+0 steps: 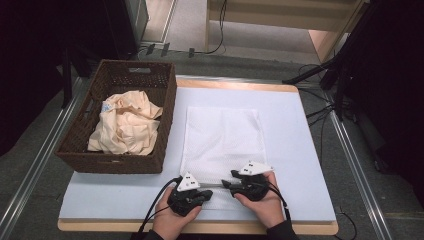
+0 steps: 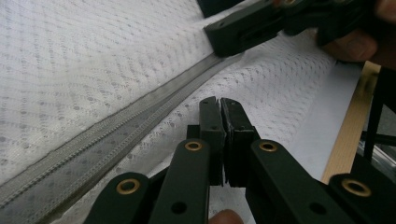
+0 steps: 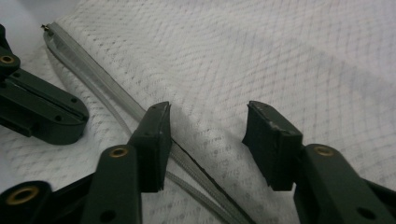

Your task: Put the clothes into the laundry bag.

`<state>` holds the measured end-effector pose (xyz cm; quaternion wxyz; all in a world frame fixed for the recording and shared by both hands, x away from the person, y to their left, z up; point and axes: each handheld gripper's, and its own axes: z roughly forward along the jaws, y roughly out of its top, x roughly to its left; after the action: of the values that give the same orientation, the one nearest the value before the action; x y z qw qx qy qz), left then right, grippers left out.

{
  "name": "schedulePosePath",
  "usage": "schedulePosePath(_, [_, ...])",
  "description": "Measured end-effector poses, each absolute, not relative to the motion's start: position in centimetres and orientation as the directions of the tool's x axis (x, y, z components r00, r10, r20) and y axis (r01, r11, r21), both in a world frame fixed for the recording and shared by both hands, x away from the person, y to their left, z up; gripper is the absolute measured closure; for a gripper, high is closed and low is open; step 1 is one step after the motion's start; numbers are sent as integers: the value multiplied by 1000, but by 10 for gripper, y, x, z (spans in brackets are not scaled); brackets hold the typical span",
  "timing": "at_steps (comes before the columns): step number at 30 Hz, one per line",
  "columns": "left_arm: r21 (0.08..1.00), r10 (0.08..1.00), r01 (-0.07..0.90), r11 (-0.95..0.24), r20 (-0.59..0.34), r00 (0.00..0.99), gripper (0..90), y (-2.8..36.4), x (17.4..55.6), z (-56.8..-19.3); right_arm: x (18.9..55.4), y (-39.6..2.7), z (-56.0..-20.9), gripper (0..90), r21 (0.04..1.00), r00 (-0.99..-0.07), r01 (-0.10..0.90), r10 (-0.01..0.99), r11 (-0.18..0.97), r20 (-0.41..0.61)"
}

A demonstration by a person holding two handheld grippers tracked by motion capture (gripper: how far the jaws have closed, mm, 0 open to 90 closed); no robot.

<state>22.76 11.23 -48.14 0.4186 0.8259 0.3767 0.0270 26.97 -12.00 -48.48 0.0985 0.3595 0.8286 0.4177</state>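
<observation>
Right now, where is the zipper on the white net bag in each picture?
High view: the zipper runs between both grippers, near the table's front edge.
Left gripper view: slants from bottom left up to the middle.
Right gripper view: slants from top left to bottom middle.
Shared landmark: the white mesh bag.

Can't tell if the left claw [image 2: 220, 108] actually pinches any mesh; the zipper [image 2: 116, 135] runs off frame, and hands [image 1: 260, 200] cover the bag's [image 1: 222, 135] near edge.

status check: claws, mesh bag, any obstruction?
Left claw shut by the zipper, grip unclear. Right claw open over the mesh bag. Basket with cloth off left, clear.
</observation>
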Motion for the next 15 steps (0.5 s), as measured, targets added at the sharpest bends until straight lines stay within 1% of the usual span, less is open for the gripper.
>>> schedulePosePath(1, [712,642,599,-367,-273,717,894,113,228,-482,269,-120,-484,726,763,-733,501,670,409,122])
schedulePosePath(2, [713,641,597,-368,-271,718,894,113,228,-482,269,-120,-483,812,759,-741,499,661,419,123])
schedulePosePath(3, [713,641,597,-368,-271,718,894,113,228,-482,269,-120,-483,812,759,-741,499,661,419,123])
schedulePosePath(4, [714,640,595,-368,-269,719,894,113,228,-482,269,-122,-482,900,754,-744,507,653,418,138])
schedulePosePath(7, [716,641,594,-367,-268,719,896,113,227,-482,274,-127,-474,900,757,-731,528,659,384,176])
schedulePosePath(9, [718,643,593,-364,-268,718,899,113,226,-482,281,-129,-467,900,777,-711,529,679,341,185])
schedulePosePath(10, [718,642,593,-364,-268,719,899,114,226,-482,281,-129,-467,900,777,-711,529,679,341,185])
schedulePosePath(11, [719,642,593,-362,-269,718,900,114,226,-483,290,-132,-461,900,787,-677,537,712,304,186])
schedulePosePath(12, [720,643,593,-361,-269,717,900,114,225,-483,290,-132,-461,900,787,-677,537,712,304,186])
schedulePosePath(14, [722,638,594,-355,-278,719,900,115,225,-483,302,-136,-460,900,794,-639,542,749,276,176])
schedulePosePath(15, [722,637,593,-356,-276,719,900,115,224,-483,314,-138,-466,900,785,-601,563,780,258,174])
